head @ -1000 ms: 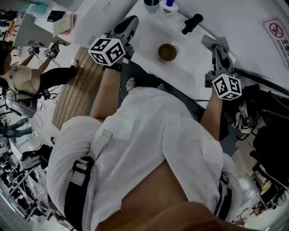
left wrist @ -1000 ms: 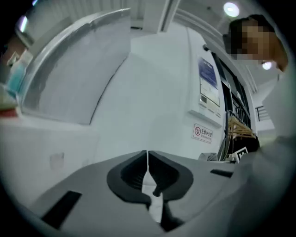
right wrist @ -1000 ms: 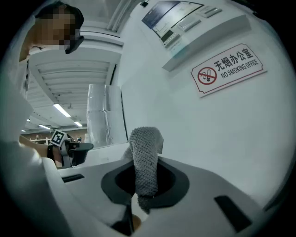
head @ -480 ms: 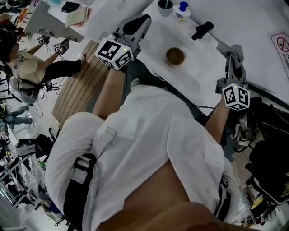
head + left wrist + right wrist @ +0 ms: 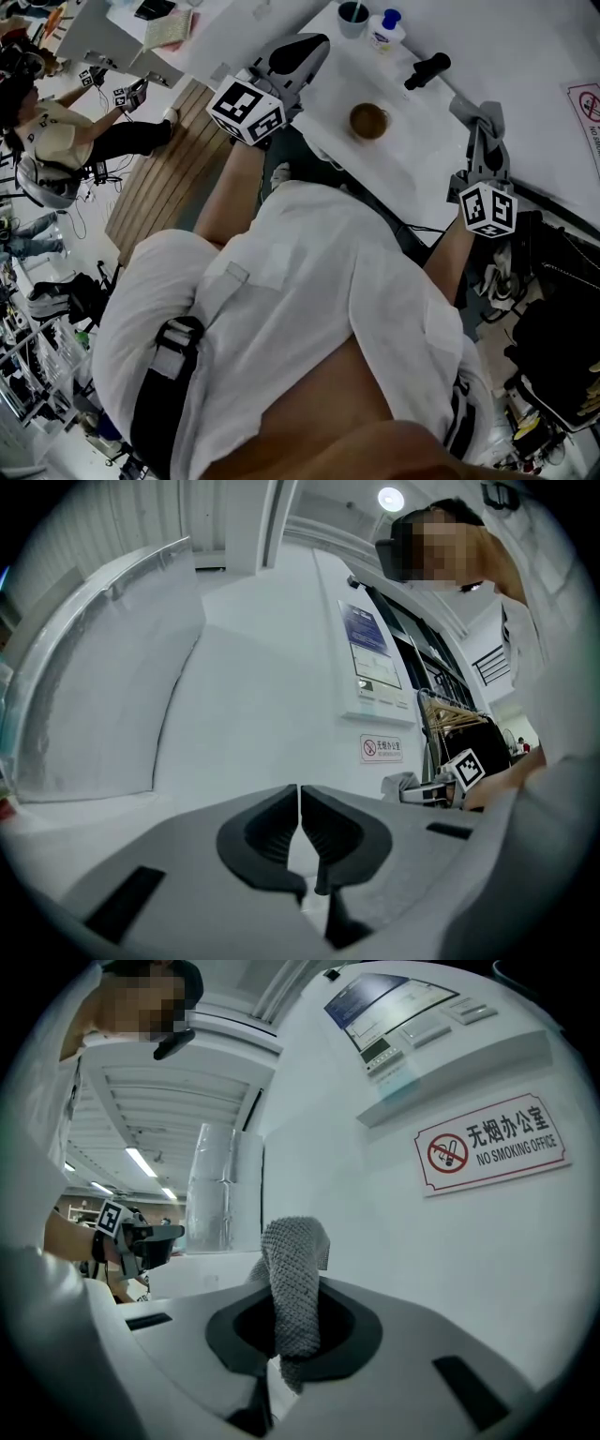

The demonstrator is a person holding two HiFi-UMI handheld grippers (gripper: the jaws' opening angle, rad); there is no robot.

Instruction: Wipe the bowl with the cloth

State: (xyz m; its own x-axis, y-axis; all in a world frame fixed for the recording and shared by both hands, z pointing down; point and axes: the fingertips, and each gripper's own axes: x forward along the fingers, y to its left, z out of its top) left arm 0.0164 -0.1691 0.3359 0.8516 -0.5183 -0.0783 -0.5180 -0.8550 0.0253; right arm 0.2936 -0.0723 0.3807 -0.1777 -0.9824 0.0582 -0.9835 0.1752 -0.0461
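**Right gripper** (image 5: 289, 1327): the jaws are clamped on a grey knitted cloth (image 5: 294, 1274). The cloth is pinched at a fold. A thick loop of it stands up past the jaw tips and a short tail hangs below. In my judgement it is held this way so that the free loop, not the jaws, meets the bowl as a padded wiping face. This gripper's view looks at a white wall carrying a no-smoking sign (image 5: 492, 1143). It does not show the bowl, so the cloth is not yet aimed at its work.

**Left gripper** (image 5: 300, 803): the jaws are together with nothing between them. It is raised and also faces the wall. I take it to be idle and parked clear. To steady the bowl it would first have to open.

**Position on the worktop** (image 5: 403, 164), from the head view: the right gripper (image 5: 480, 131) is near the right end of the near edge, with the cloth (image 5: 485, 116) leading. The left gripper (image 5: 298, 54) is over the left end.

**Bowl** (image 5: 368, 120): small, brown and upright. It sits a little in from the near edge, between the two grippers and apart from both. It lies to the left of the cloth with bare worktop between them, and no contact has been made.

**Beyond the bowl**: a cup (image 5: 353, 13) and a bottle (image 5: 384, 25) stand toward the far side. A black handled item (image 5: 427, 70) lies to their right, and none of them blocks the path to the bowl.

**Assessment**: the cloth is secured and wiping has not begun.
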